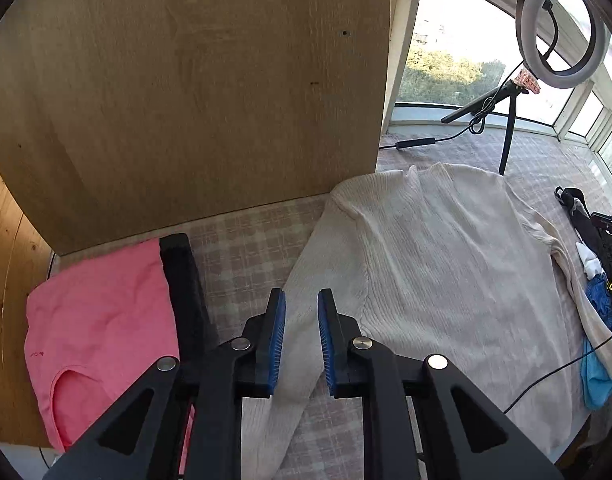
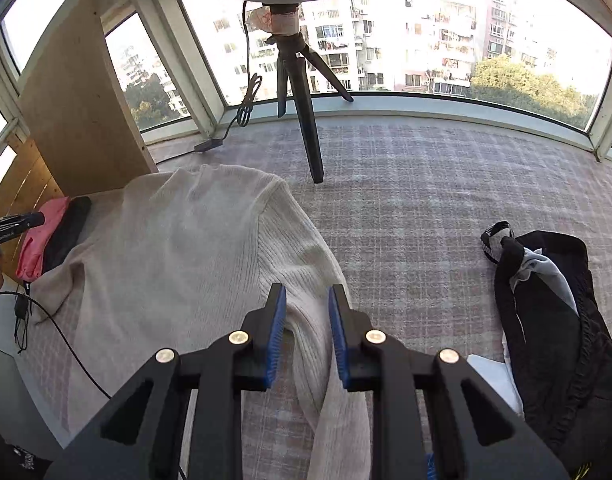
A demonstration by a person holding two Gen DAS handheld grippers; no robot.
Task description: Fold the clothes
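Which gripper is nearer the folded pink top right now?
Left. The left gripper hovers open over the white sweater's sleeve, beside the pink top; the right gripper is across the sweater.

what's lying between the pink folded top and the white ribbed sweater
In the left wrist view, a folded black garment lies against the pink folded top; then bare checked cloth runs to the white ribbed sweater.

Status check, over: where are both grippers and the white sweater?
Left gripper open over one sleeve. Right gripper open over the other. White sweater spread flat, unfolded. Tripod leg near collar.
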